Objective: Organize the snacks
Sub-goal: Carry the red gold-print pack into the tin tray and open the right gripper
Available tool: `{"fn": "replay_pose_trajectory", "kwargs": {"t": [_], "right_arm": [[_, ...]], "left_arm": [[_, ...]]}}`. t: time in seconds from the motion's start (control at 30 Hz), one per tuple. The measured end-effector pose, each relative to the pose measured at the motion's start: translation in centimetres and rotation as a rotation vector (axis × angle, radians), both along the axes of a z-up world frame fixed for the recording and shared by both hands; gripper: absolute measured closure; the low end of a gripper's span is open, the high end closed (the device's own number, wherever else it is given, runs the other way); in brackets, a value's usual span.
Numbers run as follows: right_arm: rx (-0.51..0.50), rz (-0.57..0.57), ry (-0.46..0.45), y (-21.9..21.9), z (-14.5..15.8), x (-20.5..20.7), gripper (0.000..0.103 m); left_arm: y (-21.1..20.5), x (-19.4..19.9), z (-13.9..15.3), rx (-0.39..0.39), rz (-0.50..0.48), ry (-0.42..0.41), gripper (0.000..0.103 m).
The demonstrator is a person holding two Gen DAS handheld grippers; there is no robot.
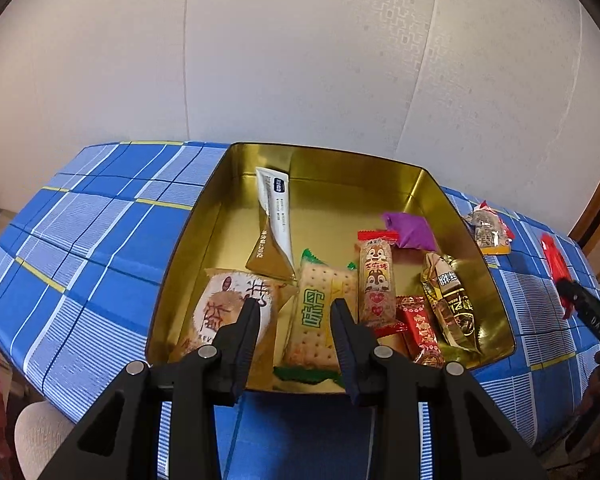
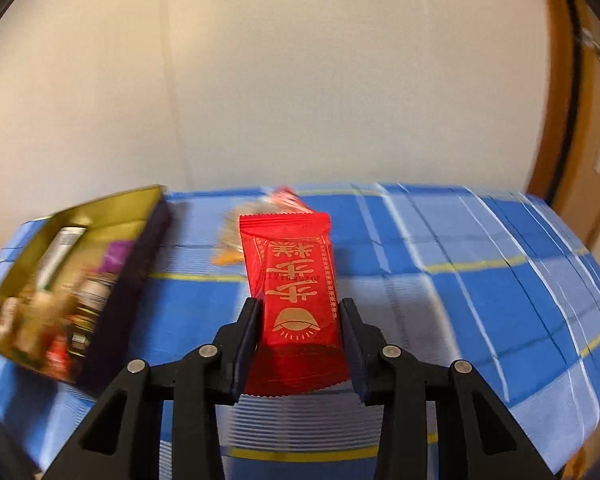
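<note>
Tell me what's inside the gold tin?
The gold tin holds wrapped snacks: a round pastry, a cracker pack, a squirrel bar, a purple pouch, a white sachet and more. Whatever lies beneath them is covered.

A home room, I judge: my table wears a blue checked cloth (image 1: 100, 240), pale patterned wallpaper (image 1: 380, 60) behind it, a wooden door frame (image 2: 556, 120) at far right.

Right wrist view: gold tin (image 2: 100, 216) and snacks inside smeared by motion blur, labels unreadable. Packet (image 2: 236, 240) behind red bar (image 2: 296, 280) mostly hidden (orange corner shows).
</note>
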State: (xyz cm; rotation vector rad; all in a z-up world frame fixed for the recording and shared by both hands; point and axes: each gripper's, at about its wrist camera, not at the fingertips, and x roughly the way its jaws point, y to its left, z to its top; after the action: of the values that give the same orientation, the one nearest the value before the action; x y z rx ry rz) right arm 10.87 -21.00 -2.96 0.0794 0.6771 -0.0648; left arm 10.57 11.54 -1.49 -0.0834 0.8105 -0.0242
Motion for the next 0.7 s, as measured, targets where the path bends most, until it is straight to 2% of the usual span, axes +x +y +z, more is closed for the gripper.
{"fn": "replay_pose_trajectory", "kwargs": {"t": [0.2,0.43,0.7], "right_arm": [[0.053,0.138,0.026,5.7,1.5,2.2,0.063],[0.055,0.28,0.063,13.0,2.0,4.3,0.063],[0.048,0.354,0.138,17.7,1.6,7.2,0.063]], "left_arm": [[0.2,-0.5,0.2,0.004,0.007,-0.008,0.066],[0.6,-0.9,0.6,0.01,0.019,-0.02,0.066],[1.6,-1.0,0.8,-0.008,0.047,-0.013,0.066]]}}
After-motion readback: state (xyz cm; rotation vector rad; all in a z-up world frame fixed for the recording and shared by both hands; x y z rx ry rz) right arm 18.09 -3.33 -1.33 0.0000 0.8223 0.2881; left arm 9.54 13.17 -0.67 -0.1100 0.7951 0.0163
